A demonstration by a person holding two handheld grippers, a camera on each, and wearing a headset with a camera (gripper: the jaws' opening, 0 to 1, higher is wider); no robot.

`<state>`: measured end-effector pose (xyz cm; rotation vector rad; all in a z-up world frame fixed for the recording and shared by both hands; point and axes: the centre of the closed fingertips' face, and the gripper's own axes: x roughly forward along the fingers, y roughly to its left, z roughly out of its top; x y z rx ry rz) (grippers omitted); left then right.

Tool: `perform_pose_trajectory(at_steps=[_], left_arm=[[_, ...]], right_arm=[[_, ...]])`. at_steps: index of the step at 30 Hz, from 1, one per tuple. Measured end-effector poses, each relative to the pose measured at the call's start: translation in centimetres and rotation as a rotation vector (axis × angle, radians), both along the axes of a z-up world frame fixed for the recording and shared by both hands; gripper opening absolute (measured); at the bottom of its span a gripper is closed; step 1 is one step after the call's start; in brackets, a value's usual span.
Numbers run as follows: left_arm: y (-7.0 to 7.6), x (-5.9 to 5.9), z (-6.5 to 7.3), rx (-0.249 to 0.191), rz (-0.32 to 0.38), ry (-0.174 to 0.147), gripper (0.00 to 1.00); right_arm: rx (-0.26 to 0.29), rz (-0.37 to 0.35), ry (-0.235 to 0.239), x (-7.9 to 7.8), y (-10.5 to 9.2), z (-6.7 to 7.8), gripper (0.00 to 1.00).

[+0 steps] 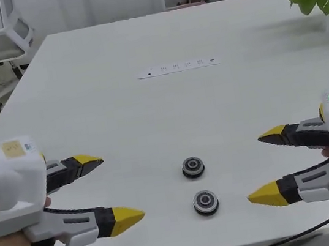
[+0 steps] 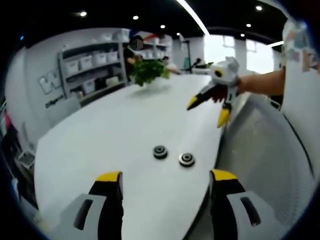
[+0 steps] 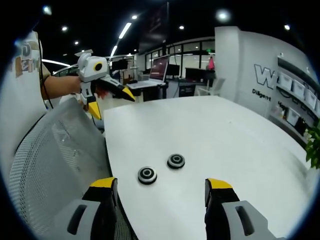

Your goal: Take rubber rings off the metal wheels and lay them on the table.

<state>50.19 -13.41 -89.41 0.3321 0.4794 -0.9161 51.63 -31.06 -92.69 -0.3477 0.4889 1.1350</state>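
Wheels metal, black rubber rings on; left gripper, right gripper spread, empty.

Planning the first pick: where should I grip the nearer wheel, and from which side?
Probably across its outer rim, from above. The nearer wheel lies flat on the table, so only its round edge offers opposite faces. The far wheel sits apart, leaving jaw room. The right tool is open.
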Motion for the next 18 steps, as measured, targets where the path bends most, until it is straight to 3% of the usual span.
perform_pose_trajectory(at_steps=[18], left_arm=[[-2.3,1.6,-1.5,0.033,-0.091,0.041,0.65]], right_arm=[[-0.034,0.079,0.010,0.9,1.4,-1.6,0.63]])
